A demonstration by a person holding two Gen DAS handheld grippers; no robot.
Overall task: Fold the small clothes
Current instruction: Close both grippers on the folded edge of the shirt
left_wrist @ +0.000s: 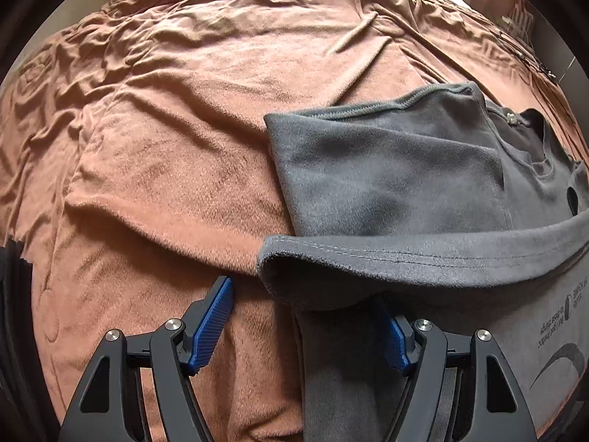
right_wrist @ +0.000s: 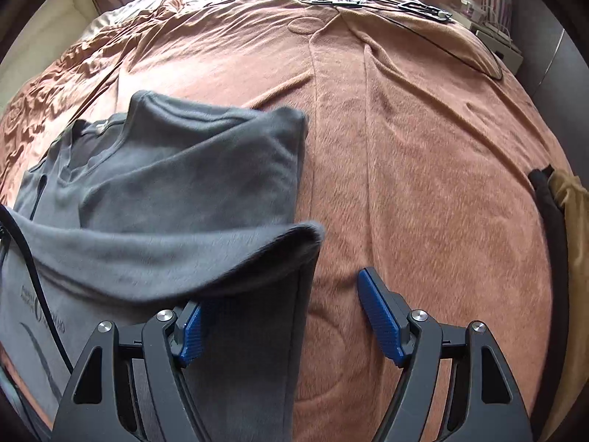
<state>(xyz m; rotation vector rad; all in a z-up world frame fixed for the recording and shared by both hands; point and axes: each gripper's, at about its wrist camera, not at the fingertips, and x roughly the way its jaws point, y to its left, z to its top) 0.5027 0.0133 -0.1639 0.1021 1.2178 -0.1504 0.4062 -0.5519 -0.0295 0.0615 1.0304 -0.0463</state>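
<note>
The left hand-held gripper (left_wrist: 309,316) pointed steeply down over the bed, its jaws released and standing wide; its left blue pad (left_wrist: 213,322) lay clear over the brown blanket (left_wrist: 165,147), while the right pad was partly hidden under a raised fold of the grey T-shirt (left_wrist: 386,176), and whether cloth touched it could not be told. The right hand-held gripper (right_wrist: 283,313) stood likewise released, its right pad (right_wrist: 381,316) bare above the blanket (right_wrist: 423,147) and its left pad tucked beneath the same lifted hem on the shirt's (right_wrist: 191,169) other side; nothing was pinched between either pair. The T-shirt lay on the blanket between the two tools, already folded over on itself, collar away from the cameras and a dark printed logo (left_wrist: 559,353) showing on the near part. A black cable (right_wrist: 33,287) crossed the shirt at the left edge of the right view. Far up the bed lay a few small dark items (right_wrist: 335,0) and a thin cord (right_wrist: 460,51); a black and tan cloth (right_wrist: 552,202) hung at the right edge.
</note>
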